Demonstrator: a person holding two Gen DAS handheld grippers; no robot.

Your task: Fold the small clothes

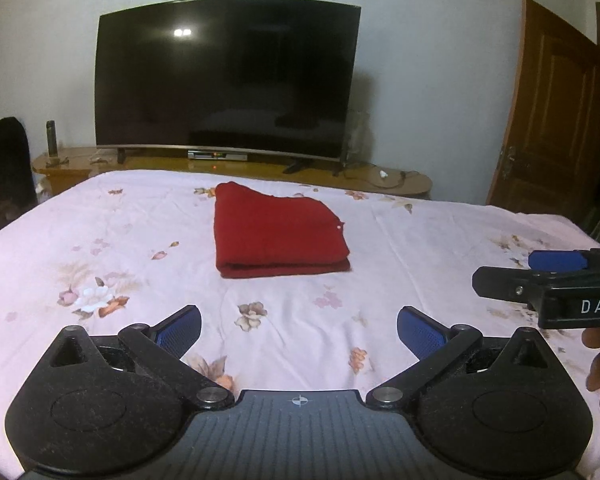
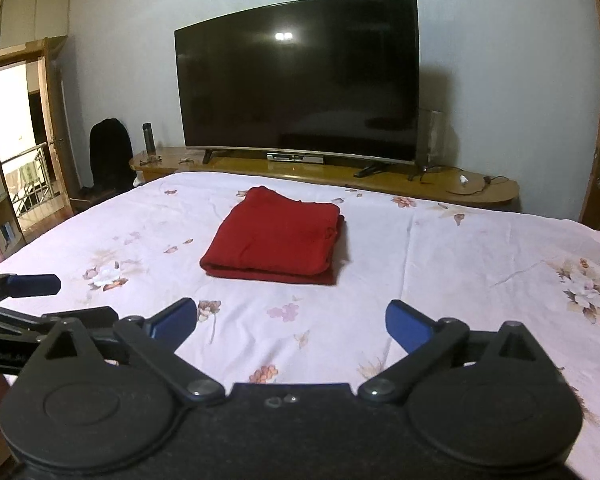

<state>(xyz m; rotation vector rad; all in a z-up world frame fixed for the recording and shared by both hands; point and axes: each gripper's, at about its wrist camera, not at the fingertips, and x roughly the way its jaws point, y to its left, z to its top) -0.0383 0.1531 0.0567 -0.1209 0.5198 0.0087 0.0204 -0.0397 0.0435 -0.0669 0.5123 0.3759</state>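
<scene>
Red garment [image 1: 278,236]: lying folded on bed [image 1: 420,240], twelve o'clock, long axis crosswise.
Left claw [image 1: 299,330]: gaping, empty.
Right claw [image 2: 291,322]: gaping, empty, equally near.

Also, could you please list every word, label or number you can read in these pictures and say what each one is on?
"DAS": white letters on the black body of the right gripper, cut off by the picture's edge.
Marking on the box under the television: too small to read.
Nothing else legible.
</scene>
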